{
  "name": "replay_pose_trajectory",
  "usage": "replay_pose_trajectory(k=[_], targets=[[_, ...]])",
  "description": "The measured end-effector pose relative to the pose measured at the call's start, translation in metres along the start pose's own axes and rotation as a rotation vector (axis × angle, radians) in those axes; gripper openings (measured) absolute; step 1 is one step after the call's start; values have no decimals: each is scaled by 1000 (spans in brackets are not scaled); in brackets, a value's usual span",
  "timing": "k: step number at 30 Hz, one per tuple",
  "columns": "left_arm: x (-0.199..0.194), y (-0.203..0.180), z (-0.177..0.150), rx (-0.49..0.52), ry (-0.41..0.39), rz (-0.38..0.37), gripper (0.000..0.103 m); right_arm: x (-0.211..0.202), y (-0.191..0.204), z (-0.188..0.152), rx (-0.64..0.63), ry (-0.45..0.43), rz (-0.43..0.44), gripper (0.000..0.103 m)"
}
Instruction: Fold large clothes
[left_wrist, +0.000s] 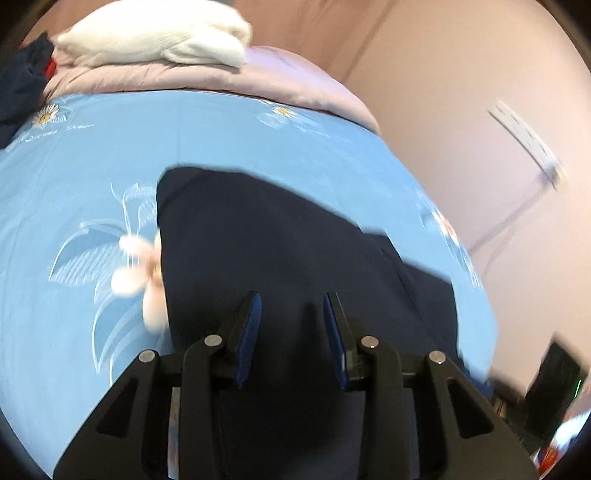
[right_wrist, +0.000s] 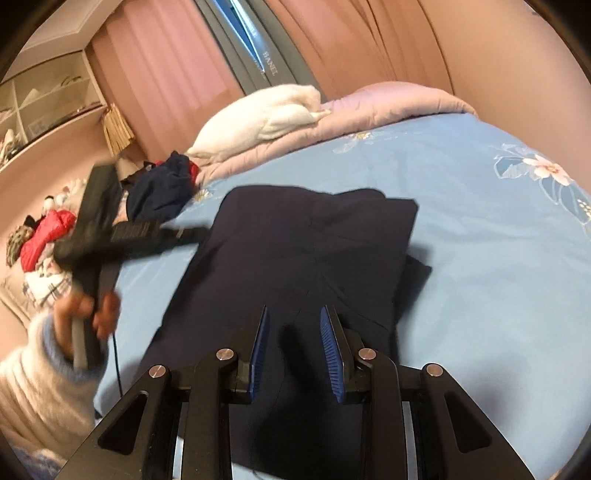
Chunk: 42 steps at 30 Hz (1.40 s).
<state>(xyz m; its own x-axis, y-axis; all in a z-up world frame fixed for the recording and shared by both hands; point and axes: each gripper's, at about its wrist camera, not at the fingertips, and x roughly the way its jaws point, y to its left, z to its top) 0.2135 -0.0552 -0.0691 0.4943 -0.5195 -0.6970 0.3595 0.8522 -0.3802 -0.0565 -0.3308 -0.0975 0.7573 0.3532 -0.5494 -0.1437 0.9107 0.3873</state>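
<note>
While spread on bedsheet (right_wrist: 480, 258), navy garment (right_wrist: 295, 251) beneath right hand-held gripper (right_wrist: 293, 317).

Bed w/ blue floral sheet (right_wrist: 480, 236): folded navy garment (right_wrist: 303, 240), pink quilt (right_wrist: 388, 107).

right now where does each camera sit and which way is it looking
Left wrist: sits on the left gripper, looking down along its parted fingers over the dark navy garment on the blue floral bedsheet; only the gripper's own frame shows.
Right wrist: sits on the right gripper, facing the same garment toward the curtains; the person's left hand and fuzzy sleeve show.
Shared: garment, bedsheet, white pillow, pink quilt.
</note>
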Motion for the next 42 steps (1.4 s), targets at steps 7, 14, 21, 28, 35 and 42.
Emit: replay_pose_trajectory(k=[7,14,21,28,35,42], targets=[[70,27,26,-85,155,70,32,17,-3,-15,-12,83,2,31],[46,19,14,-8,97,87,26,7,-1,-4,18,91,30,31],[-14,-8,-38,108,65,-3,29,-7,-19,36,87,-44,-32,31],[-19,-19,-96,175,95,-46,30,56,-54,33,238,150,-93,31],[-22,-11,-102,98,106,-78,32,34,-68,17,367,116,-32,34],[-66,16,-113,0,39,-107,71,-10,-87,-5,464,58,70,60]])
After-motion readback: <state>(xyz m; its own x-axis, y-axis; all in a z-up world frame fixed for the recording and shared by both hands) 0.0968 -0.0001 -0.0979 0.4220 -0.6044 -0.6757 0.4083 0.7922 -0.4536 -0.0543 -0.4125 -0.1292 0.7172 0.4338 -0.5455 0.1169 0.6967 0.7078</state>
